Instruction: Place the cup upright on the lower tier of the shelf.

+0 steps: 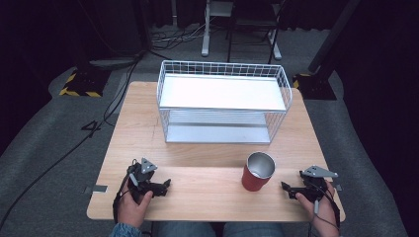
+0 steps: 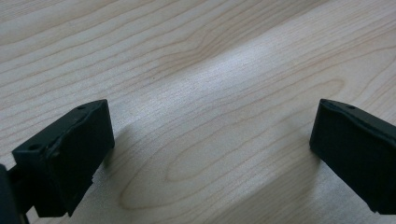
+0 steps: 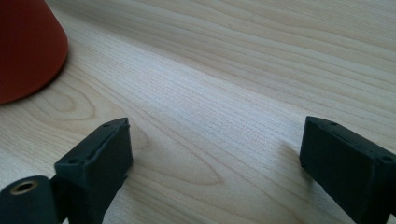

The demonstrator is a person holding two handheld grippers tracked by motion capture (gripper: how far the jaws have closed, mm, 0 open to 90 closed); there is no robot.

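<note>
Both tongs, left (image 1: pixel 165 186) and right (image 1: pixel 286 189), rest wide apart and empty on our table (image 1: pixel 207 197); we judge nothing begun, perhaps the red cup (image 1: pixel 257 172) next.

Number "4" marked on grey floor (image 1: pixel 59 148) left of table (image 1: pixel 148 128).

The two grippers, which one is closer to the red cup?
The right gripper: the red cup stands just beside its open jaws, while the left gripper, also open, sits farther across the table.
</note>
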